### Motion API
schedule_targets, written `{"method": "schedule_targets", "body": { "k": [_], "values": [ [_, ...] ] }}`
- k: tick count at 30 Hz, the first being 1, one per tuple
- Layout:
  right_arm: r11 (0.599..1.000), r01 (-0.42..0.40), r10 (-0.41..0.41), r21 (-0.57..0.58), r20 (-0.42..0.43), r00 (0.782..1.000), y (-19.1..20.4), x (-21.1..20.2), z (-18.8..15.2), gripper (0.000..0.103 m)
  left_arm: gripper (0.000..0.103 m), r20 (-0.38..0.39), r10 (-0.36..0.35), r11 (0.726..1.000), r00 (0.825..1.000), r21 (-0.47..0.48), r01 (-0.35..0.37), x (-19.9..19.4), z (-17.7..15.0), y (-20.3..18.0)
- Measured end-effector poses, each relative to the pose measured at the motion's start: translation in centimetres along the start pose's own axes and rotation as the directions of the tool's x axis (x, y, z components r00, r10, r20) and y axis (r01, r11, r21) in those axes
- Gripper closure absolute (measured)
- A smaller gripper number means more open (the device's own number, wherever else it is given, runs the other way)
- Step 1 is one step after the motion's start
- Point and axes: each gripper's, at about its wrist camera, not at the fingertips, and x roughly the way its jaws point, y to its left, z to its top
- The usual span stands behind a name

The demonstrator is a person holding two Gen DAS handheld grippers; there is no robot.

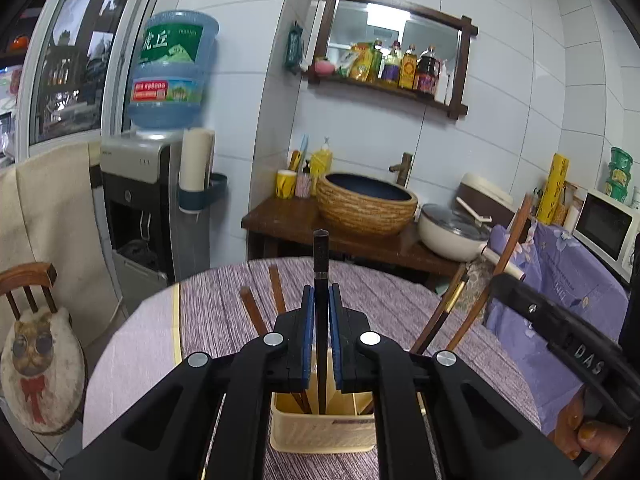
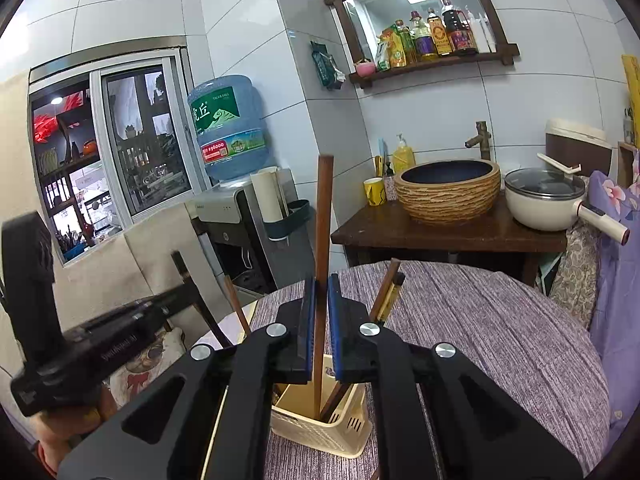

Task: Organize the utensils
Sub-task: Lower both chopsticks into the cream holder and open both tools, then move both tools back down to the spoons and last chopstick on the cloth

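Pretty much a two-handed chopstick drop, caught right over the holder. A black chopstick [image 1: 321, 280] was pinched between the blue pads of the left gripper [image 1: 321, 300], held upright, with its top end sticking out well above the fingertips and its lower end already reaching down into the cream chopstick holder [image 1: 320, 432] directly below the gripper. Same story on the other side: a brown wooden chopstick [image 2: 323, 240] was clamped in the right gripper [image 2: 321, 292], also close to vertical, its tip down inside the same holder [image 2: 320, 428].

The holder was parked on the purple-clothed surface [image 1: 380, 292], just under and slightly ahead of both grippers. A few more chopsticks [image 1: 256, 312] were already leaned in it, fanned out to the left of the left gripper, with a couple more tilted off to its right.

The bit that mattered: both sticks' long axes were lined up with the holder's opening, straight down from each gripper, so it looked like only letting go was needed, no sideways travel. Neither hand was really nearer, both were stacked over the same holder, with the right gripper's body seen just off to the right side in the left view. Crowding between the two grippers was probably the main thing to watch.
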Motion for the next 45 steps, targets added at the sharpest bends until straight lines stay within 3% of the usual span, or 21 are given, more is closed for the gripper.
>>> {"method": "schedule_targets", "body": {
  "k": [11, 16, 18, 20, 22, 23, 25, 28, 34, 40, 45],
  "values": [
    [0.999, 0.015, -0.017, -0.041, -0.038, 0.999, -0.2, 1.6, -2.3, 0.101, 0.095, -0.055, 0.016, 1.000, 0.998, -0.001, -0.017, 1.7, -2.3, 0.2],
    [1.000, 0.009, -0.009, -0.005, -0.039, 0.999, -1.1, 1.0, -3.5, 0.101, 0.094, -0.044, 0.007, 1.000, 0.999, -0.012, -0.008, 1.4, -2.7, 0.6],
    [1.000, 0.018, -0.018, -0.012, -0.034, 0.999, -1.1, 0.5, -4.0, 0.100, 0.084, -0.044, -0.002, 1.000, 0.999, -0.009, 0.001, 1.1, -3.0, 0.7],
    [1.000, 0.015, -0.015, -0.010, -0.046, 0.999, -1.2, 0.1, -4.7, 0.099, 0.058, -0.036, -0.015, 1.000, 0.999, -0.026, 0.014, 0.6, -3.3, 0.8],
    [1.000, 0.023, -0.023, 0.002, -0.058, 0.998, -1.2, -0.3, -5.2, 0.090, 0.052, -0.021, -0.034, 0.999, 0.999, -0.044, 0.033, -0.2, -3.8, 1.0],
    [1.000, 0.029, -0.029, 0.009, -0.059, 0.998, -1.3, -0.7, -5.7, 0.075, 0.050, -0.021, -0.038, 0.998, 0.999, -0.042, 0.037, -0.6, -4.1, 0.9],
    [0.999, 0.032, -0.031, 0.027, -0.059, 0.998, -1.6, -1.4, -6.4, 0.057, 0.045, -0.025, -0.040, 0.999, 0.999, -0.033, 0.039, -1.3, -4.7, 0.8],
    [0.996, 0.076, -0.071, 0.049, -0.094, 0.993, -2.0, -2.3, -7.8, 0.057, 0.038, -0.029, -0.026, 0.999, 0.999, -0.043, 0.025, -2.5, -5.9, 1.0],
    [0.986, 0.159, -0.145, 0.054, -0.207, 0.967, -2.8, -2.6, -11.3, 0.057, 0.034, -0.108, 0.015, 0.998, 0.994, -0.054, -0.021, -3.4, -9.3, 2.1],
    [0.978, 0.199, -0.169, 0.066, -0.315, 0.934, -3.8, -1.7, -15.4, 0.057, 0.034, -0.232, 0.026, 0.997, 0.972, -0.067, -0.043, -3.0, -13.4, 3.1],
    [0.970, 0.229, -0.185, 0.079, -0.370, 0.911, -4.0, -1.7, -18.0, 0.057, 0.034, -0.293, 0.020, 0.998, 0.956, -0.058, -0.039, -2.6, -16.1, 2.8]
  ]
}}
